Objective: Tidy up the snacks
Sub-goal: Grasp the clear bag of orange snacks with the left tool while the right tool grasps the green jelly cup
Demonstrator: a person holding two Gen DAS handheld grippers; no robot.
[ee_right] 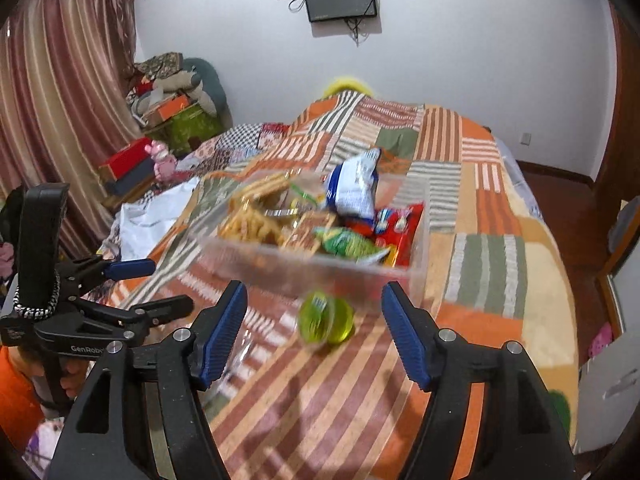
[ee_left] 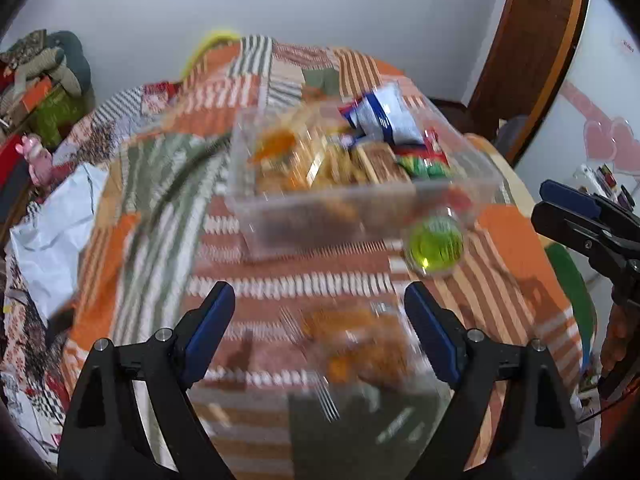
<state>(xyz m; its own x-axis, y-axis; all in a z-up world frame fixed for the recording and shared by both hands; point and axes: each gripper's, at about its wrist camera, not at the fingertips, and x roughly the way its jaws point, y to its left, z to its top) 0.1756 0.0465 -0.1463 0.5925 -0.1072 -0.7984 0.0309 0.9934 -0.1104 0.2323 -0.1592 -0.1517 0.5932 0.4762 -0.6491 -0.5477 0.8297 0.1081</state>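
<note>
A clear plastic bin (ee_left: 352,216) (ee_right: 280,258) sits on the striped patchwork bedspread (ee_left: 280,288) (ee_right: 480,208), filled with several snack packs, among them a blue-white bag (ee_left: 386,114) (ee_right: 354,188) and a green pack (ee_right: 346,242). A green jelly cup (ee_left: 434,246) (ee_right: 326,320) lies in front of the bin. A clear bag of orange snacks (ee_left: 360,344) lies between my left gripper's fingers. My left gripper (ee_left: 320,332) is open above it. My right gripper (ee_right: 314,332) is open, just short of the jelly cup. Both views are motion-blurred.
A white plastic bag (ee_left: 52,232) (ee_right: 152,216) lies at the bed's left edge. Boxes and a pink toy (ee_right: 162,160) are piled by the curtain. A wooden door (ee_left: 528,52) stands at the right. The right gripper shows in the left wrist view (ee_left: 592,228).
</note>
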